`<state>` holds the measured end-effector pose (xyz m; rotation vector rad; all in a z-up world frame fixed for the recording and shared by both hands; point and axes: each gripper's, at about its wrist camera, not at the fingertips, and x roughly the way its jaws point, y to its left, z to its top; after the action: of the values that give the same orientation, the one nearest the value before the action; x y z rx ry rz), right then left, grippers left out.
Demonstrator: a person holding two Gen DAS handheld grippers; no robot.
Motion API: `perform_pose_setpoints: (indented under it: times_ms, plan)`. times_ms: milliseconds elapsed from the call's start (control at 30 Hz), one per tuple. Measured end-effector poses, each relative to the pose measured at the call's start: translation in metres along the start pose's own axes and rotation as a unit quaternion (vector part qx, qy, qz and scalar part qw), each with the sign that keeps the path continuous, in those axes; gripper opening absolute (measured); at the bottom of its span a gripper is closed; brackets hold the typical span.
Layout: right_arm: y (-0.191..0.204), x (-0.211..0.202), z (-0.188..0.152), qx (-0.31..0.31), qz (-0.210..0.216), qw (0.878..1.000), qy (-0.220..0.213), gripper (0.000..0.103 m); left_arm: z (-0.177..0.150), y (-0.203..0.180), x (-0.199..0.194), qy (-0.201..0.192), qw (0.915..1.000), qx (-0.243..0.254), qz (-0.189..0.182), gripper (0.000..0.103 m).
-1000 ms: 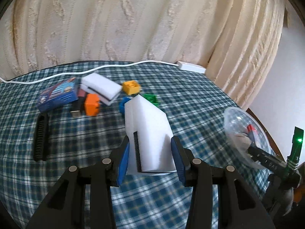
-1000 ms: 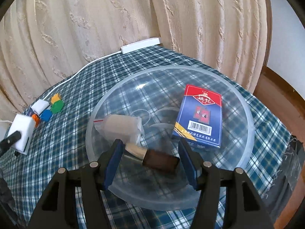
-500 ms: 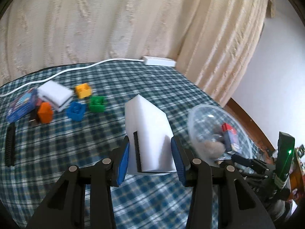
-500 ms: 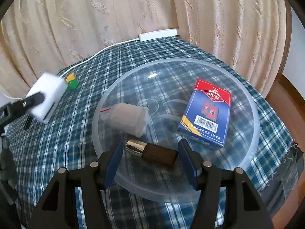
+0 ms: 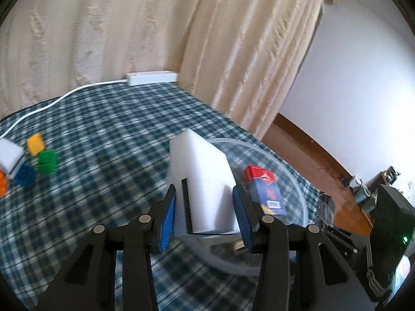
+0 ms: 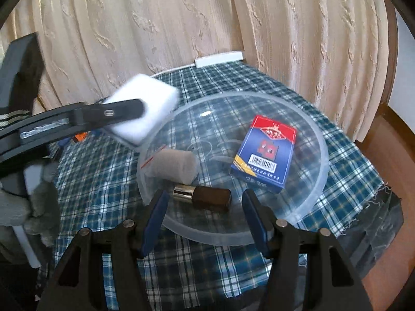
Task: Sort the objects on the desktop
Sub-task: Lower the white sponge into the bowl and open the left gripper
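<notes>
— Since a second ago the left claw (image 5: 206,208), clenched on the white sponge (image 5: 205,181), has swung from the blocks to the bowl (image 6: 320,178) rim at nine o'clock.
— Carry it past the rim, then release. Right claw (image 6: 205,213) hangs released (nothing between). Bowl: one card box (image 6: 263,154), one bag (image 6: 172,164), one bottle (image 6: 205,198).

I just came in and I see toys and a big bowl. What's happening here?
A person is tidying a checked tablecloth. The left hand-held gripper holds a white sponge block with a dark edge at the rim of a clear plastic bowl. Inside the bowl lie a blue and red card box, a grey roll in a bag and a small dark bottle with a silver cap. The right hand-held gripper hovers open over the bowl's near edge. Coloured toy bricks wait farther off.
</notes>
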<state>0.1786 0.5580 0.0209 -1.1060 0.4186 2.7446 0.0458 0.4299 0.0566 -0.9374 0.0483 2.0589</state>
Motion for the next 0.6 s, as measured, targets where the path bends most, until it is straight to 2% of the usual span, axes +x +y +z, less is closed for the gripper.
perform_pose_setpoints:
  times_ms: [133, 200, 233, 267, 333, 600]
  plan:
    - [-0.002, -0.001, 0.0, 0.011, 0.006, 1.0, -0.006, 0.064, 0.003, -0.013, 0.015, 0.005, 0.9997, 0.013, -0.018, 0.047]
    - [-0.003, -0.001, 0.0, 0.016, 0.007, 1.0, -0.009, 0.064, 0.004, -0.016, 0.019, 0.007, 0.9996, 0.014, -0.023, 0.052]
    - [-0.004, 0.0, 0.001, 0.019, 0.007, 1.0, -0.01, 0.064, 0.005, -0.017, 0.023, 0.012, 0.9995, 0.012, -0.028, 0.057]
    - [-0.004, 0.0, 0.001, 0.023, 0.009, 1.0, -0.011, 0.064, 0.006, -0.016, 0.026, 0.018, 0.9993, 0.008, -0.033, 0.065]
    - [-0.004, -0.002, 0.001, 0.026, 0.01, 1.0, -0.014, 0.064, 0.007, -0.015, 0.03, 0.023, 0.9991, 0.0, -0.035, 0.072]
    - [0.002, -0.004, 0.001, 0.028, 0.012, 0.999, -0.019, 0.064, 0.004, -0.003, 0.021, 0.015, 0.9998, -0.007, -0.014, 0.072]
